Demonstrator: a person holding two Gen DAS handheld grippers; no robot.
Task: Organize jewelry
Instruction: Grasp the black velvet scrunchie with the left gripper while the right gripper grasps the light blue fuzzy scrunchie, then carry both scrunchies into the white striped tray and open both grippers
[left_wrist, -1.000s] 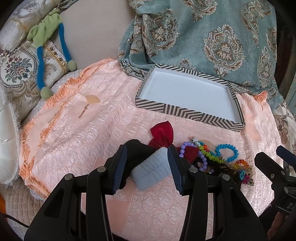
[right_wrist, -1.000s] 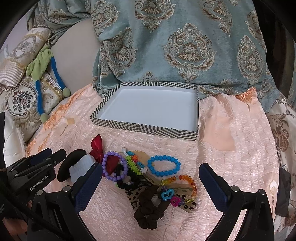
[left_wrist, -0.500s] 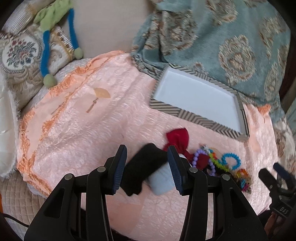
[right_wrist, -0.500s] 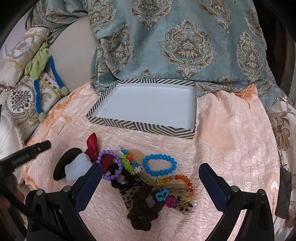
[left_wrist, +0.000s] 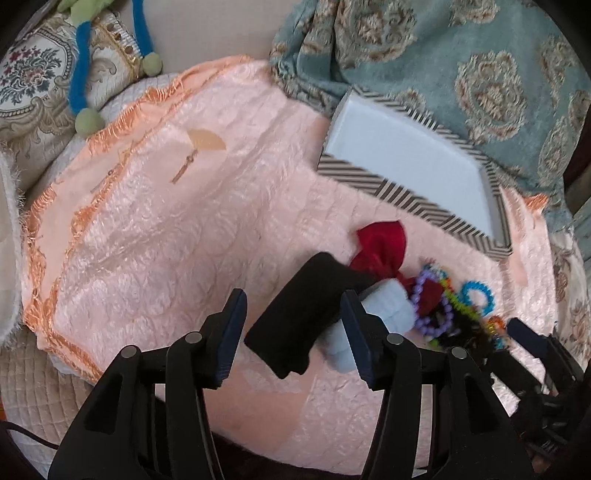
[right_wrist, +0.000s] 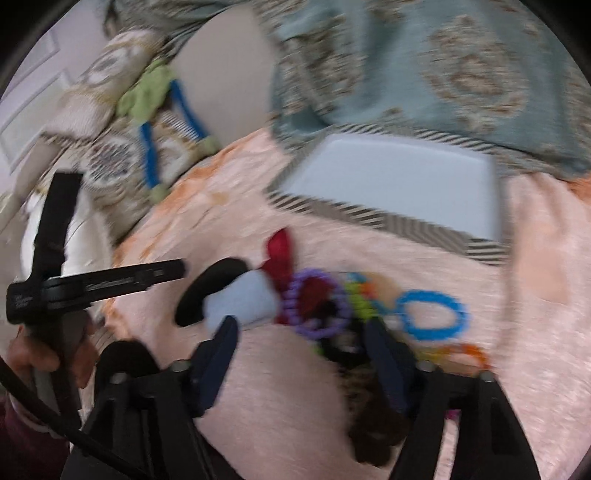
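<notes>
A heap of jewelry lies on the pink quilted cloth (left_wrist: 184, 240): a black band (left_wrist: 303, 314), a light blue scrunchie (left_wrist: 384, 310), a red bow (left_wrist: 380, 247), a purple bead bracelet (right_wrist: 341, 310) and a blue bead bracelet (right_wrist: 460, 314). My left gripper (left_wrist: 291, 295) hangs over the black band. Its jaws are opening, with a gap showing on the left side. My right gripper (right_wrist: 301, 323) is low over the purple bracelet and dark scrunchies. Its jaws are closing, with the pads apart from them. The striped tray (left_wrist: 406, 192) behind the heap is bare inside.
Teal patterned fabric (left_wrist: 480, 74) drapes behind the tray. Cushions and a green and blue plush toy (left_wrist: 81, 74) are at the far left. A small fan-shaped gold pendant (left_wrist: 205, 142) lies alone on the cloth. A person's hand (right_wrist: 33, 354) holds the left gripper.
The left gripper shifted left and down over the black band, and its jaws widened. The right gripper dropped toward the heap, and its jaws narrowed; its view is now blurred.
</notes>
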